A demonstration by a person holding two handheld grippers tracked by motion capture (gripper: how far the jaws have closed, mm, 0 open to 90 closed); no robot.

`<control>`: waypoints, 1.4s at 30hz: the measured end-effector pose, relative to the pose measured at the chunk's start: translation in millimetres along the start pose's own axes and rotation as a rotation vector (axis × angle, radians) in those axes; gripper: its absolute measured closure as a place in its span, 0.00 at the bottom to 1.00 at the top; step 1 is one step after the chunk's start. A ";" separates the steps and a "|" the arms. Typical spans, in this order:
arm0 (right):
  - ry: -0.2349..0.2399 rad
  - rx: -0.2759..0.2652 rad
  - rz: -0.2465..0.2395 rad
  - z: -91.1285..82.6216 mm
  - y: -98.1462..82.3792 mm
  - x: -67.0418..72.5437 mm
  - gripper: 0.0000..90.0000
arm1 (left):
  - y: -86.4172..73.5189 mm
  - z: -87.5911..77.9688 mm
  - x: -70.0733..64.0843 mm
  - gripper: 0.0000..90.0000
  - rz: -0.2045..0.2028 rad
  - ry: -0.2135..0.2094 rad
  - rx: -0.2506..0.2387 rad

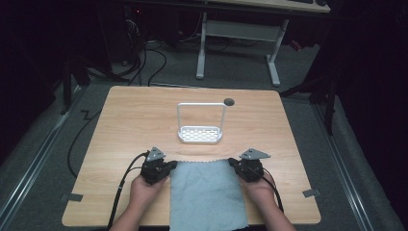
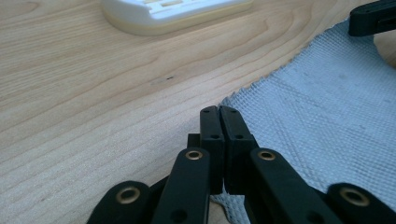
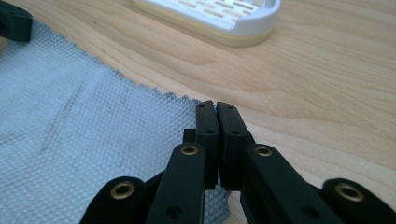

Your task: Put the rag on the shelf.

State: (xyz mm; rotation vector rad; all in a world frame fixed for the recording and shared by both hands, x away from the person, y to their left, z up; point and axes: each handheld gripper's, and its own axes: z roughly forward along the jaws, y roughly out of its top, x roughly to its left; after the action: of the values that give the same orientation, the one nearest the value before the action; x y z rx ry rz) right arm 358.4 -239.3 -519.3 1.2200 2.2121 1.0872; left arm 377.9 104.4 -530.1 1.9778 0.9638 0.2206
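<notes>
cloth: grey-blue cloth (image 1: 208, 192) flat on wooden table (image 1: 125, 125), near edge, hangs a bit over the front; pinked far hem
left gripper: left gripper (image 1: 169, 166) at cloth's far-left corner, jaws fully together; corner (image 2: 233, 103) looks pinched btwn them, tho the pads hide the contact
right gripper: right gripper (image 1: 234, 163) at far-right corner, jaws pressed together on cloth edge (image 3: 198, 105)
hands: left hand (image 1: 144, 188) & right hand (image 1: 260, 188) low on table, either side of cloth
rack: white slotted rack (image 1: 200, 134) w/ tall wire handle, beyond cloth, apart from it
hole: dark round hole (image 1: 229, 102) behind rack
</notes>
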 end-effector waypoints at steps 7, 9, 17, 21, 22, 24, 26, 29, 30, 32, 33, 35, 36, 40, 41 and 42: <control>0.008 -0.078 -0.009 -11.8 3.0 2.7 0.99 | 4.3 -12.9 -5.6 0.99 0.001 0.001 -0.074; 0.007 -0.094 -0.004 -15.1 4.0 3.4 0.99 | 5.4 -16.2 -6.9 0.99 0.007 0.004 -0.088; 0.011 -0.168 0.012 -32.3 10.3 5.1 0.99 | 12.1 -31.0 -12.6 0.99 0.012 0.004 -0.176; 0.010 -0.223 0.014 -45.0 18.7 8.3 0.99 | 20.8 -42.8 -18.0 0.99 0.033 0.010 -0.230; 0.012 -0.239 0.010 -47.7 21.2 8.7 0.99 | 23.6 -46.0 -19.8 1.00 0.044 0.013 -0.246; 0.021 -0.268 -0.001 -53.5 29.0 10.0 0.99 | 31.0 -54.2 -23.8 1.00 0.065 0.024 -0.279; 0.025 -0.278 0.002 -54.7 31.5 10.3 0.99 | 33.4 -56.2 -24.7 1.00 0.065 0.028 -0.289; 0.024 -0.300 -0.008 -57.4 38.8 11.1 0.99 | 37.4 -59.9 -23.9 1.00 0.065 0.038 -0.307; 0.021 -0.307 -0.015 -58.3 41.1 11.3 0.99 | 39.4 -61.4 -22.7 1.00 0.061 0.040 -0.317; 0.011 -0.322 -0.024 -60.6 45.5 11.2 0.99 | 43.1 -63.8 -21.2 1.00 0.064 0.045 -0.329; 0.008 -0.336 -0.025 -62.7 50.1 10.6 0.99 | 46.0 -65.2 -20.7 1.00 0.069 0.049 -0.335; 0.005 -0.343 -0.030 -63.9 52.5 10.3 0.99 | 52.2 -68.4 -19.4 1.00 0.074 0.051 -0.353; 0.002 -0.351 -0.030 -65.0 54.8 9.7 0.99 | 56.7 -70.1 -18.9 1.00 0.078 0.052 -0.364; -0.003 -0.377 -0.029 -69.6 64.7 6.4 0.99 | 70.8 -74.8 -19.5 1.00 0.099 0.061 -0.392; -0.004 -0.387 -0.028 -71.1 67.7 5.5 0.99 | 73.6 -75.4 -19.5 1.00 0.099 0.059 -0.395; -0.005 -0.393 -0.031 -71.8 69.6 4.8 0.99 | 77.2 -76.2 -19.6 1.00 0.101 0.058 -0.401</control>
State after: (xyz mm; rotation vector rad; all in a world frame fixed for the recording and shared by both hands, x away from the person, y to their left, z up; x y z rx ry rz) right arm 346.8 -244.8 -420.1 1.0106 1.8845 1.4194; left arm 368.9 117.2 -421.0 1.6578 0.7854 0.4913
